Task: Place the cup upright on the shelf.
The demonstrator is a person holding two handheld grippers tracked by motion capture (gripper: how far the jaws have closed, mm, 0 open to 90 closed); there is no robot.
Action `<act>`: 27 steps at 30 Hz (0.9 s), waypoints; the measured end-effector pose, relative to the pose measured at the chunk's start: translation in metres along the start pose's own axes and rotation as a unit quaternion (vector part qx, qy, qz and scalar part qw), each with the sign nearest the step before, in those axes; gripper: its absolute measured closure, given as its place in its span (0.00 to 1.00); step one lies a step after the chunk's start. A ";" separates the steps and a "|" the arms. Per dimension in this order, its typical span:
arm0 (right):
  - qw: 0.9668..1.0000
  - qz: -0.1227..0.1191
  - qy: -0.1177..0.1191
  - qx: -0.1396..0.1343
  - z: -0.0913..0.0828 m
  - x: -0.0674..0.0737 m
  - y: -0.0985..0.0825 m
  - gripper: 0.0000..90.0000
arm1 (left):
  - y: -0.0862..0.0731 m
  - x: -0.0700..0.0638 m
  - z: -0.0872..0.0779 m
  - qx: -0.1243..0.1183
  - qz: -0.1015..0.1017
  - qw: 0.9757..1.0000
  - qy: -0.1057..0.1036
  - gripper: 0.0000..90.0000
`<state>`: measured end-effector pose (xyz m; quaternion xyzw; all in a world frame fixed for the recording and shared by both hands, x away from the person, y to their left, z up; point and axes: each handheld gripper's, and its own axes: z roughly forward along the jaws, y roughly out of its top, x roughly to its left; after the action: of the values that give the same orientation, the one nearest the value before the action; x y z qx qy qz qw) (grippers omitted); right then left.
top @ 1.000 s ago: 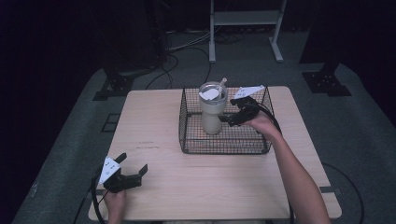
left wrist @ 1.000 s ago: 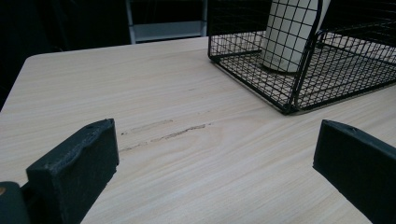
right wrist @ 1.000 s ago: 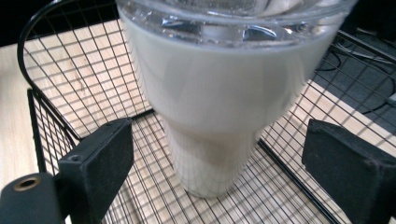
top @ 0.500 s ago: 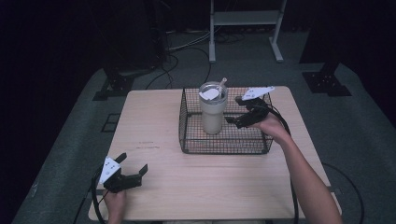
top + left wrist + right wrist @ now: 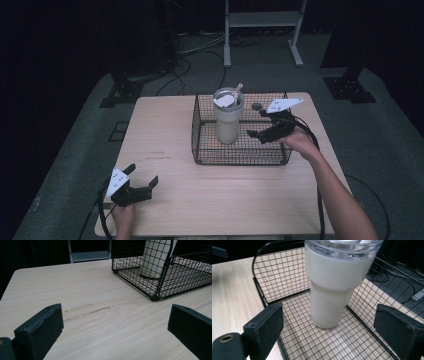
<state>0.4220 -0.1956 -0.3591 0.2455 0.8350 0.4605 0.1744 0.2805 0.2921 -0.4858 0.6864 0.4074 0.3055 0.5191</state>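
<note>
High view, right gripper (image 5: 261, 124) spread over wire basket (image 5: 200, 145), likely clear of tumbler (image 5: 227, 120), left gripper (image 5: 142, 174) spread

On the bench (image 5: 165, 125) a wire basket (image 5: 240, 152) sits toward the far right; inside it a tumbler (image 5: 228, 120) stands upright near the basket's left wall, with a straw (image 5: 237, 89) rising from its lid; the right claw (image 5: 261, 127) hangs over the basket, right of the tumbler; the left claw (image 5: 142, 176) rests at the near left corner, well apart from the basket.
</note>
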 end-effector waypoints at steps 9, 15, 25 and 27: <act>1.000 -0.015 0.011 -0.001 -0.009 0.014 -0.002 0.10 | 0.000 0.000 0.000 0.000 0.001 1.000 0.000 0.00; 1.000 -0.021 0.023 -0.005 -0.018 0.023 -0.009 0.10 | 0.000 0.000 0.000 0.000 0.000 1.000 0.000 0.00; 0.998 -0.034 0.041 -0.018 -0.037 0.041 -0.019 0.10 | 0.000 -0.001 0.000 0.002 0.002 1.000 0.002 0.00; 0.998 -0.033 0.043 -0.020 -0.040 0.044 -0.022 0.10 | 0.000 -0.001 0.000 0.002 0.002 1.000 0.002 0.00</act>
<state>0.3598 -0.2076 -0.3598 0.1938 0.8399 0.4815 0.1587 0.2803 0.2911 -0.4859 0.6877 0.4079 0.3065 0.5164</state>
